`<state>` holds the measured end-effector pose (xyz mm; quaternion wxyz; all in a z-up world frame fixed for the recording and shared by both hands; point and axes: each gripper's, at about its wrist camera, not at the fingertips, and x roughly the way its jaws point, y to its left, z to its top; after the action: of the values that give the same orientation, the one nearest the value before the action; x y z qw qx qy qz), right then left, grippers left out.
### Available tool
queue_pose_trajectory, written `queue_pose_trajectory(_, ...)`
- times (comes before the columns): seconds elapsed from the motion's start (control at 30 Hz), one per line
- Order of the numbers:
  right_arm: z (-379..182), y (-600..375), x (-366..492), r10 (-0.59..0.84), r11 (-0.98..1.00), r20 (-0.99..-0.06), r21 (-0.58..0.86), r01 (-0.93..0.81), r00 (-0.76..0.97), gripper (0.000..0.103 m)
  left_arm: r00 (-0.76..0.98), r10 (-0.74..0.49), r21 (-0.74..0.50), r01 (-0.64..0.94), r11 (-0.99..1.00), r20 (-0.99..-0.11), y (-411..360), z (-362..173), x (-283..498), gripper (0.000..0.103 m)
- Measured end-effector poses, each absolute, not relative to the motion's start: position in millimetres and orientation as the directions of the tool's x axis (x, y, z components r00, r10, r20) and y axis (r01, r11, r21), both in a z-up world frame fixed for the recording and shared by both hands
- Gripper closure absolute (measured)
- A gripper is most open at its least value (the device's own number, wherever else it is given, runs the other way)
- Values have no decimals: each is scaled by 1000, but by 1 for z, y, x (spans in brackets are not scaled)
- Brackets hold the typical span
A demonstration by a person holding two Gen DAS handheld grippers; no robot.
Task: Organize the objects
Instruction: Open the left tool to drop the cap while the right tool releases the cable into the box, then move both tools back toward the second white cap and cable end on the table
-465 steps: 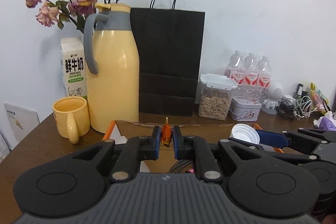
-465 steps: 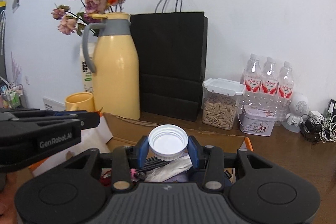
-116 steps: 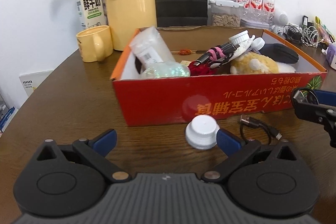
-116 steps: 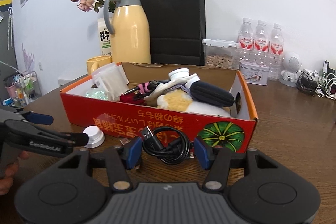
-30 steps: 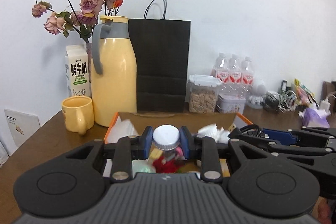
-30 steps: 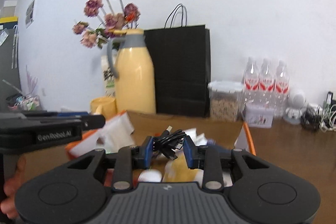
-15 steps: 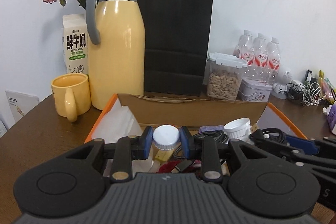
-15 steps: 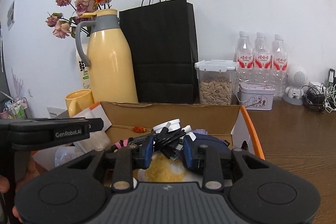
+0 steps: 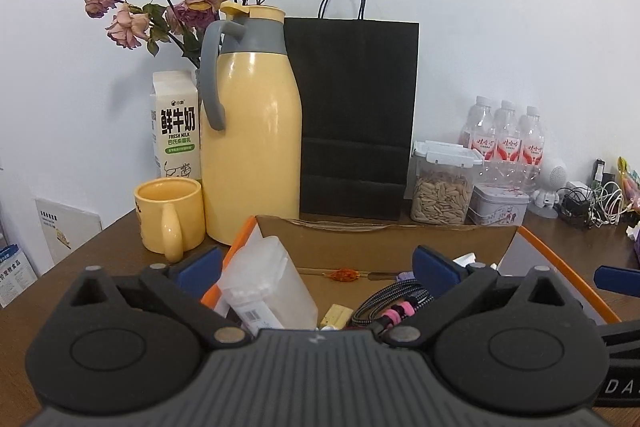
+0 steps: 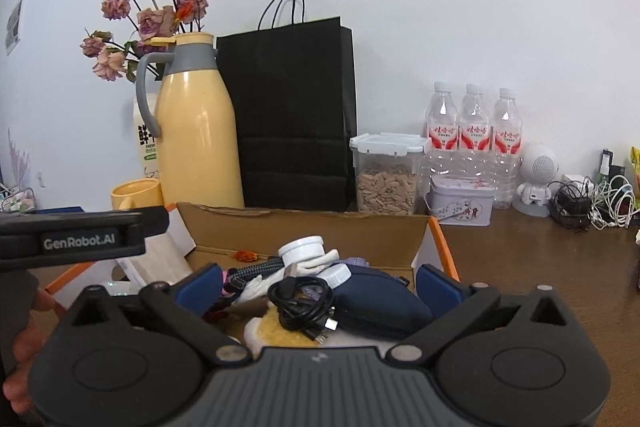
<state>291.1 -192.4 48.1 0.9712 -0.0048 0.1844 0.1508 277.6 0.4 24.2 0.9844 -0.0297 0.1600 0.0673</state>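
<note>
An orange-rimmed cardboard box (image 9: pixel 560 267) holds several items. My left gripper (image 9: pixel 318 267) hangs over its left part, its jaws opening wide with nothing pressed between the pads. Below it lie a clear plastic pack (image 9: pixel 264 287) and a braided cable with a pink tie (image 9: pixel 396 307). The white cap is out of sight in this view. My right gripper (image 10: pixel 319 285) is also opening over the box (image 10: pixel 440 239). A coiled black USB cable (image 10: pixel 302 301) lies loose below its pads, on a yellow plush toy and a dark blue pouch (image 10: pixel 380 301). A white jar (image 10: pixel 302 247) lies behind.
Behind the box stand a yellow thermos (image 9: pixel 252 147), yellow mug (image 9: pixel 168 215), milk carton (image 9: pixel 176 131), black paper bag (image 9: pixel 356 115), seed container (image 9: pixel 442 187), tin (image 9: pixel 498 209) and water bottles (image 9: pixel 506 139). Tangled chargers (image 10: pixel 592 203) lie far right. A hand (image 10: pixel 20 347) holds the left gripper (image 10: pixel 80 233).
Both grippers have gone from shut to wide open. The white cap has left the left jaws, and the black cable has dropped from the right jaws into the box. Both hands have sunk slightly.
</note>
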Motion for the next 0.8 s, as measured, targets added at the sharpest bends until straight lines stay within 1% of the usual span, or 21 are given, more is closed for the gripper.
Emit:
queue_pose_trajectory(0.37,49,-195,284,285,956,-359,36,-292,889,0,946,116,-41,-134,990,-302,0,27,267,0)
queue_pose_trajectory(0.67,50,-198,264,280,955,-363,8,-297,889,0,952,83,-31,-96,995,-294,2,27,241,0)
queue_pose_trajectory(0.8,47,-199,250,285,952,-370,-2,-307,884,0,953,49,-19,-57,998,-298,5,20,227,0)
